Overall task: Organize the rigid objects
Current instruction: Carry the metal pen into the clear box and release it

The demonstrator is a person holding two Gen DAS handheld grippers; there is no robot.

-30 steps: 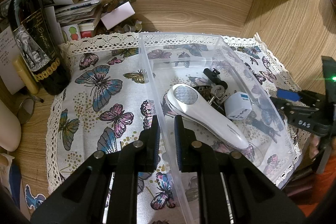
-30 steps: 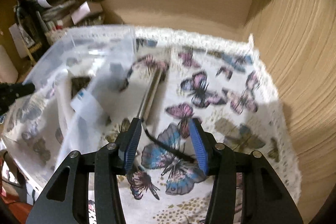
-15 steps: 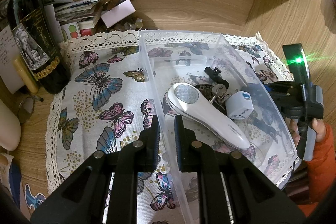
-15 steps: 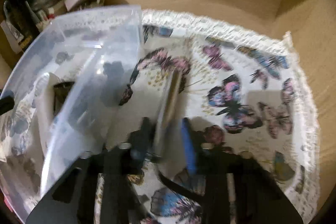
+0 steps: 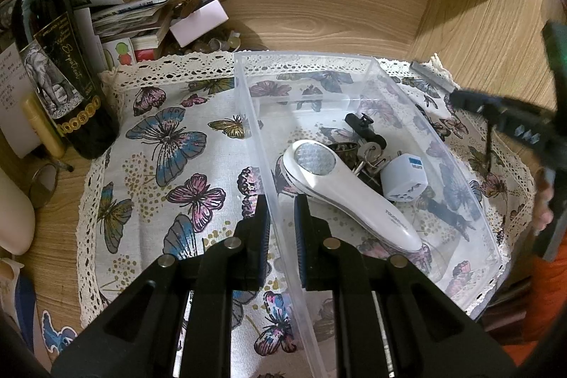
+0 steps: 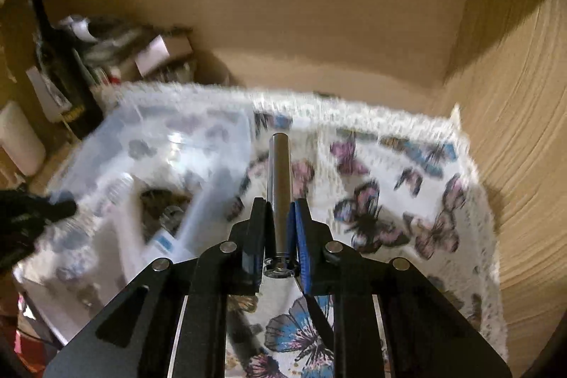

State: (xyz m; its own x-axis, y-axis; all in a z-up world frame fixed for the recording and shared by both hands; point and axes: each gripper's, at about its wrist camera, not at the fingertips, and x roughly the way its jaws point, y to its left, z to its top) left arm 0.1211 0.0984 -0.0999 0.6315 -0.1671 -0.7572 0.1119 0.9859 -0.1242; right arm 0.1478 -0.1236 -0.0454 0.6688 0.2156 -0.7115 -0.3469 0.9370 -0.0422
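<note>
Left of centre, left gripper [image 5: 281,222] pinches clear bin [image 5: 471,201] side wall. Right gripper [image 6: 280,229] clamps metal rod [image 6: 279,186] over the cloth [image 6: 389,201]. Risk: smooth rod slides out; long overhang clips bin rim.

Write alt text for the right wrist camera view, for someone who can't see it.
The right tool is clamped on a slim metal cylinder that points forward above a butterfly-print cloth. To its left sits a blurred clear plastic bin holding small items; wooden walls rise behind.
</note>
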